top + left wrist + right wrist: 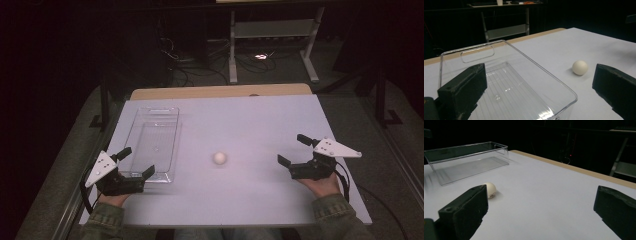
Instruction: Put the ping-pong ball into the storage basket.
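Nearest the person, both grippers rest low at the front edge of the table (pixel 260 200). The left gripper (pixel 139 162) sits at the near end of a clear plastic bin (pixel 152 142), its jaws spread wide and holding nothing; in the left gripper view the bin's near corner lies between them. The right gripper (pixel 294 150) is at the opposite side, well apart from everything, jaws likewise wide and empty.

Between the two, out in the open middle of the table, lies a small white ball (pixel 219 158), just to the right of the bin and not touching it. In the right gripper view it sits beyond the left jaw, with a faint dark marking low on its side.

The ball looks like a ping-pong ball: very light, hard-shelled, smooth and quick to roll or squirt away from a pinch. The jaws should probably close across its widest part, level with its middle, gently.

The bin is empty, stiff and thin-walled, with a handle cutout at its far end. Beyond the table, a metal frame and cables stand in the dark.
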Demonstrator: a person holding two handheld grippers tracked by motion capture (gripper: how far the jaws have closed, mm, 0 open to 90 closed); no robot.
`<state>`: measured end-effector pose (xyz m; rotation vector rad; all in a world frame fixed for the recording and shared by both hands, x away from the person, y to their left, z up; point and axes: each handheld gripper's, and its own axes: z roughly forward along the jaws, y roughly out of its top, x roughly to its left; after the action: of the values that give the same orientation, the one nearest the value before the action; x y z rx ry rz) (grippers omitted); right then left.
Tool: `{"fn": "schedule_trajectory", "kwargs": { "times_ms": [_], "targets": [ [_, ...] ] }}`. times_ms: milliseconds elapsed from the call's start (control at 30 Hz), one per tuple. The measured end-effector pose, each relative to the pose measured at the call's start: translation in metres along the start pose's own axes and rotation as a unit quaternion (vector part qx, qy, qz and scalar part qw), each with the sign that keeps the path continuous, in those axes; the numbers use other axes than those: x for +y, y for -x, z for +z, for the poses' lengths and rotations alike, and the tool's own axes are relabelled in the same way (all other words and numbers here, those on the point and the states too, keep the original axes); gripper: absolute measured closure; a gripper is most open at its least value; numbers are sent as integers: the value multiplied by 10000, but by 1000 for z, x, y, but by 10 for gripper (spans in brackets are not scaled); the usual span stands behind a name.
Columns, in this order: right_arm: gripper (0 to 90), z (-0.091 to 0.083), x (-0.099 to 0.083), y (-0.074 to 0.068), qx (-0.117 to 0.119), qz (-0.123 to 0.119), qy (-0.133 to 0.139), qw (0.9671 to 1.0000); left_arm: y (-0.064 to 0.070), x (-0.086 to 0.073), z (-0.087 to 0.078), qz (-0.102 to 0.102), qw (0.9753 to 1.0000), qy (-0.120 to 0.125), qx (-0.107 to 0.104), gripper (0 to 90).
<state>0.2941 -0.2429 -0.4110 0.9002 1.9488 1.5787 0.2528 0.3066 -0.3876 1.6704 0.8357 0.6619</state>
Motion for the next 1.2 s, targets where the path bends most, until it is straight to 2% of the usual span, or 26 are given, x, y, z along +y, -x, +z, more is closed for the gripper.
{"fn": "schedule_trajectory", "kwargs": {
  "times_ms": [667,933,1033,1200],
  "targets": [
    [0,-1,-1,0,-8,18,-14,10000,-2,1,-1,-35,10000,-6,50,0],
    [0,-1,-2,1,-23,34,-41,10000,-1,1,1,-74,9999,-126,10,0],
    [0,0,-2,1,-13,48,-38,10000,2,4,2,30,9996,-268,-34,0],
    [0,0,-3,1,-5,47,-46,10000,5,7,4,100,9993,-360,-75,0]
  ]
}}
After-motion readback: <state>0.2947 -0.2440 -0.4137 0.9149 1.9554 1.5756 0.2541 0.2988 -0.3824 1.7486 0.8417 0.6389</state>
